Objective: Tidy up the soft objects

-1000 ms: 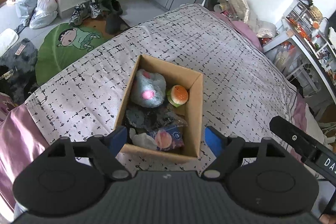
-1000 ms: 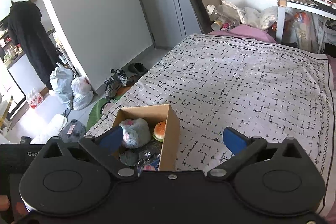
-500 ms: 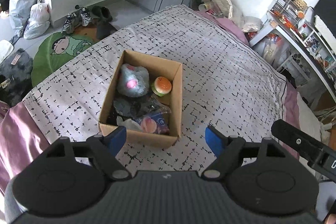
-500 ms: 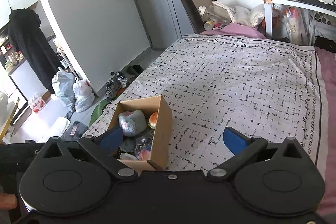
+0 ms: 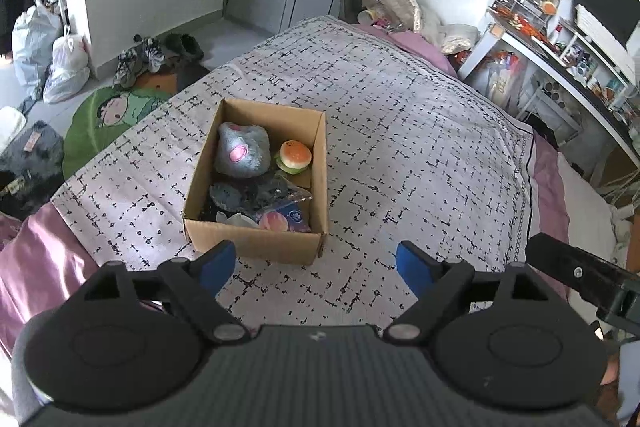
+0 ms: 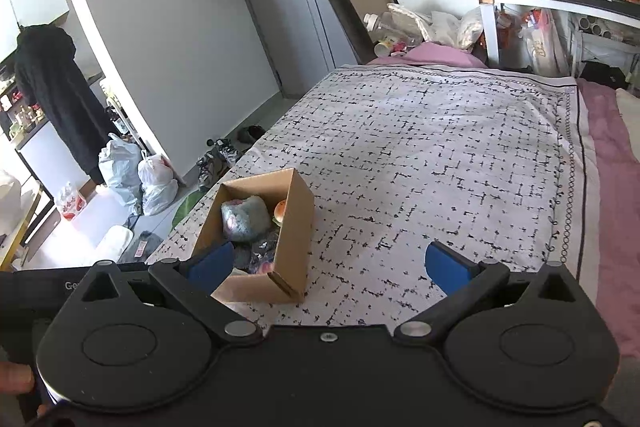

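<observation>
A cardboard box [image 5: 320, 187] stands on the patterned bedspread [image 5: 420, 147]. It holds a grey plush with a pink spot [image 5: 242, 151], a burger toy [image 5: 295, 155], dark soft items [image 5: 244, 195] and a blue packet with a peach picture [image 5: 284, 221]. My left gripper [image 5: 316, 265] is open and empty, held above and in front of the box's near wall. My right gripper [image 6: 328, 265] is open and empty, to the right of the box [image 6: 294, 223]; the plush [image 6: 244, 219] and the burger toy [image 6: 280, 211] show inside.
The bed's left edge drops to a floor with shoes [image 5: 140, 61], plastic bags [image 5: 60, 67] and a green cartoon mat [image 5: 112, 115]. A cluttered desk [image 5: 560, 55] stands to the right. Bottles and bags [image 6: 420, 27] lie past the bed's far end.
Both grippers have pulled back and up from the box, which now looks smaller and farther. Both stay open and empty. The box's contents have not moved.
</observation>
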